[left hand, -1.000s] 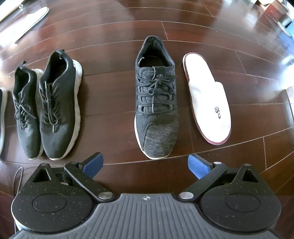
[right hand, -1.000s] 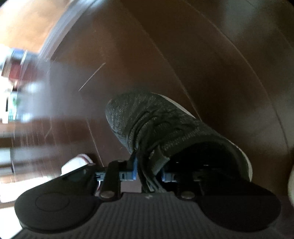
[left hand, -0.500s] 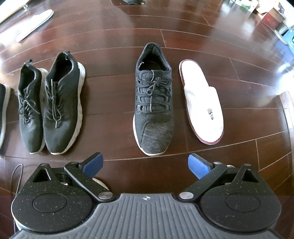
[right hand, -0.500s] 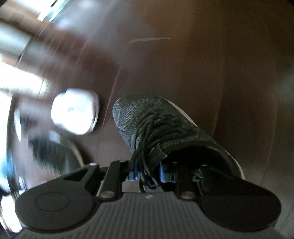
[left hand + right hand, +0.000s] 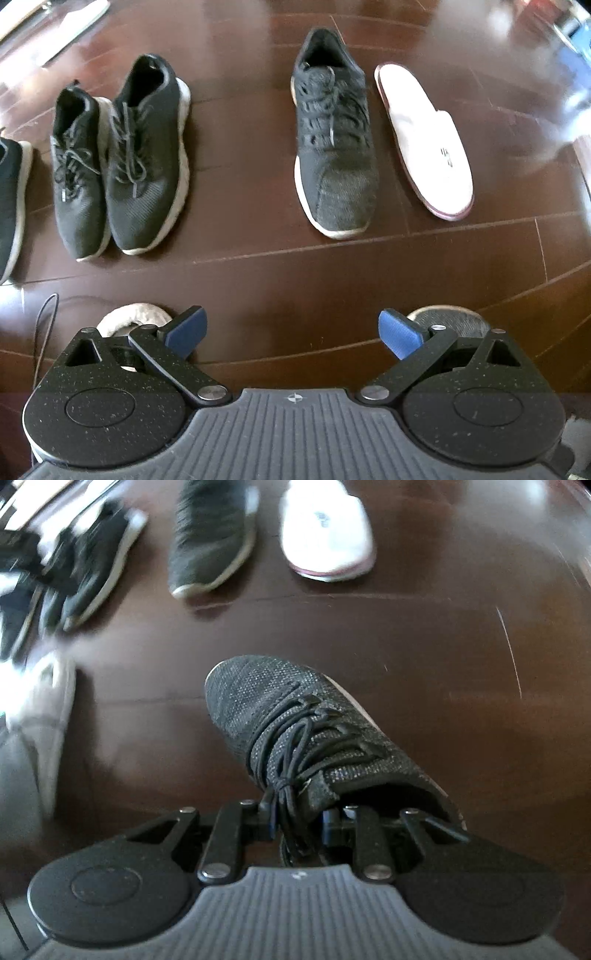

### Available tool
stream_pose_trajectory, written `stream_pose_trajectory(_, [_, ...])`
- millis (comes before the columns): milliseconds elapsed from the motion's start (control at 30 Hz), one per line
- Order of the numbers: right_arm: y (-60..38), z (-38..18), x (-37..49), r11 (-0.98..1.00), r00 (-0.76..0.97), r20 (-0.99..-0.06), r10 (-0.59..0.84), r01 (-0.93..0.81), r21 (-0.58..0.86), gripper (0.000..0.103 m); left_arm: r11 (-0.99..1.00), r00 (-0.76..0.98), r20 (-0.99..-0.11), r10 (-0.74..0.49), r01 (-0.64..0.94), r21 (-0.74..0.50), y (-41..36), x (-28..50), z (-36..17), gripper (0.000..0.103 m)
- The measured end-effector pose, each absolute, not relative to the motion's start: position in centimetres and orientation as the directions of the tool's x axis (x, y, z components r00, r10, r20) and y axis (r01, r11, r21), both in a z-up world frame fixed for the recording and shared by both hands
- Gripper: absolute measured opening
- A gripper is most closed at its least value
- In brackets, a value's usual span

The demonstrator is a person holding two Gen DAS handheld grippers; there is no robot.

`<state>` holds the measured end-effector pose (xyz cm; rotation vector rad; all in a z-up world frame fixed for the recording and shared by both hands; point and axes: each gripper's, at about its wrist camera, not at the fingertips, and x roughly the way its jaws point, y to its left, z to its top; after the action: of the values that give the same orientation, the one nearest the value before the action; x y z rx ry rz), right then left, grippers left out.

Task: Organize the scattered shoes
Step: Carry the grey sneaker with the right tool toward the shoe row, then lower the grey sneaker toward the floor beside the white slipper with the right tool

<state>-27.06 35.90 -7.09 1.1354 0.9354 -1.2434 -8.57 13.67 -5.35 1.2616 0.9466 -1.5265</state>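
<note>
Fingers of right gripper (image 5: 297,821) pinch grey knit sneaker (image 5: 295,723) tongue.

I see a sneaker pair (image 5: 122,158) at frame left, a lone sneaker (image 5: 334,147) centre, a slipper (image 5: 428,140) right of it, all on the floor (image 5: 258,273).

Dark polished wood floor (image 5: 258,288), planks running across. On it, a row with toes pointing this way: pair of black sneakers (image 5: 122,158) side by side at left, edge of another dark shoe (image 5: 11,206) far left, lone grey knit sneaker (image 5: 334,147) beside white slipper (image 5: 428,140). Possibly another pale slipper (image 5: 77,14) far back, blurred.
</note>
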Motion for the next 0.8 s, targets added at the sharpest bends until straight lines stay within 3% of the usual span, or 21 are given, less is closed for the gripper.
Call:
stream_pose_trajectory(200, [32.2,-8.2,-28.1,0.213,0.123,-0.98,-0.156,0.973,0.088,0.028,-0.399,-0.101,-0.98,-0.172,0.917,-0.025,13.6,-11.1,-5.0,0.101])
stream_pose_trajectory(333, [29.3,-9.3,-29.5,0.196,0.169,-0.977,-0.131,0.97,0.141,0.032,-0.379,-0.102,-0.982,-0.159,0.925,-0.035,12.8,-11.5,-5.2,0.101])
stream_pose_trajectory(467, [29.1,-10.0,-30.5,0.064,0.213,-0.968,-0.134,0.977,0.206,0.038,-0.373,-0.102,-0.983,-0.152,0.927,-0.038,11.9,-11.6,-5.5,0.101])
stream_pose_trajectory(667, [32.0,-8.7,-32.9,-0.375,0.227,-0.923,-0.31,0.863,0.338,0.058,-0.339,-0.091,-0.987,-0.136,0.94,-0.039,10.7,-11.4,-6.1,0.101])
stream_pose_trajectory(800, [33.6,-8.1,-33.2,-0.548,0.179,-0.896,-0.406,0.737,0.396,0.062,-0.342,-0.088,-0.989,-0.121,0.939,-0.042,10.3,-11.7,-6.4,0.101])
